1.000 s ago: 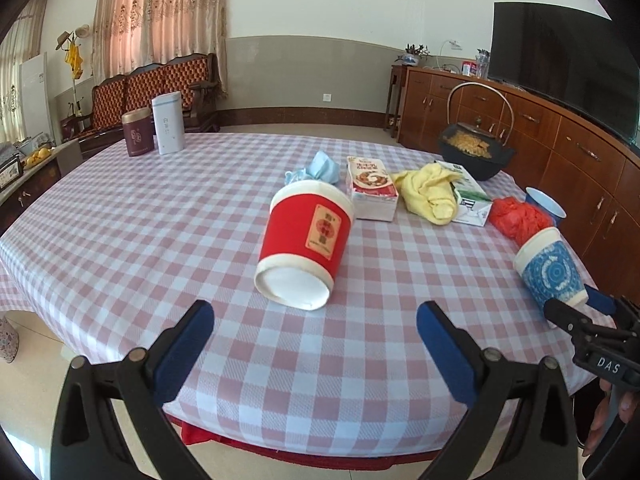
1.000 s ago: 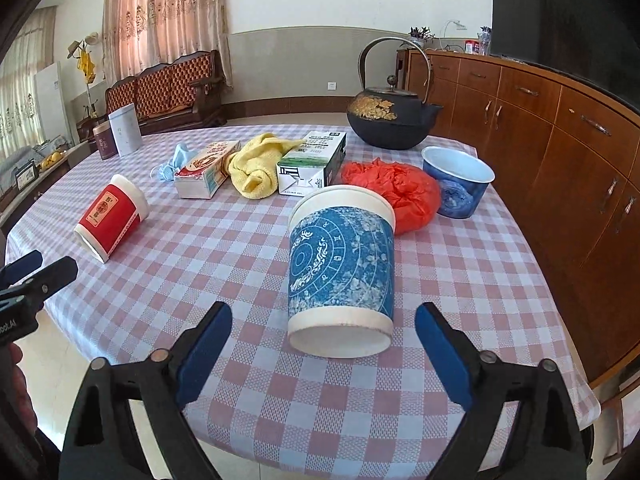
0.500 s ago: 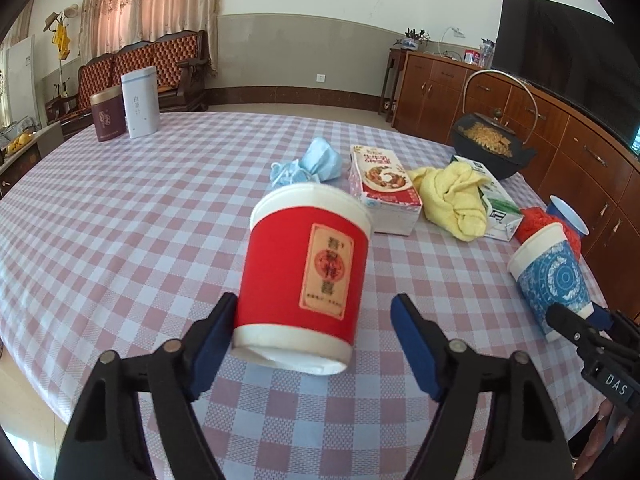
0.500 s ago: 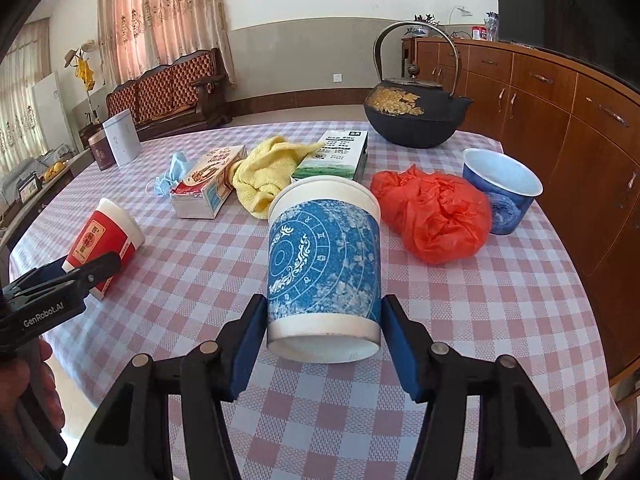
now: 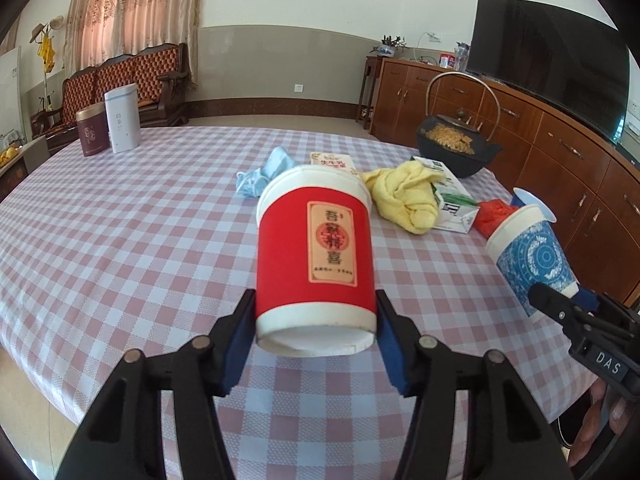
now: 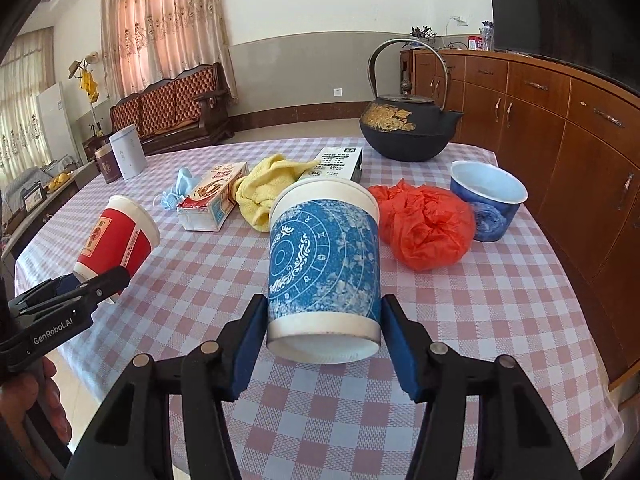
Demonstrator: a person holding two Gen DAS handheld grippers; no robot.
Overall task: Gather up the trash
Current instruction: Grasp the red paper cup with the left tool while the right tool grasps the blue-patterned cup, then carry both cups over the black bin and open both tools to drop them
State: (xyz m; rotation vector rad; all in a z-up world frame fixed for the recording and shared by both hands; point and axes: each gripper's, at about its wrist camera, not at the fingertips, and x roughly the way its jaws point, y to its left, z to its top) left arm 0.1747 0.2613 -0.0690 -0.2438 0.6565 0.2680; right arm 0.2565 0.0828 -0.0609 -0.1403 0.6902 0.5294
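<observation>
A: Why grip both cups near the base?

B: Each was lying on its side, base toward the grippers. The left gripper (image 5: 316, 330) has just closed on the red cup (image 5: 314, 264); the right gripper (image 6: 323, 334) pinches the blue cup (image 6: 324, 268).

A: Lifted?

B: Seemingly tilted just above the checked tablecloth (image 6: 460, 320); contact is hard to judge.

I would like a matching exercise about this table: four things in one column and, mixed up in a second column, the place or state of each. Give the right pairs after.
Things
1. red cup
2. blue cup
3. kettle
4. yellow cloth

Places or states
A. stands at the far edge of the table, by the cabinet
B. clamped in the left gripper
C. lies crumpled between two cartons
D. clamped in the right gripper

Pairs: 1-B, 2-D, 3-A, 4-C
</observation>
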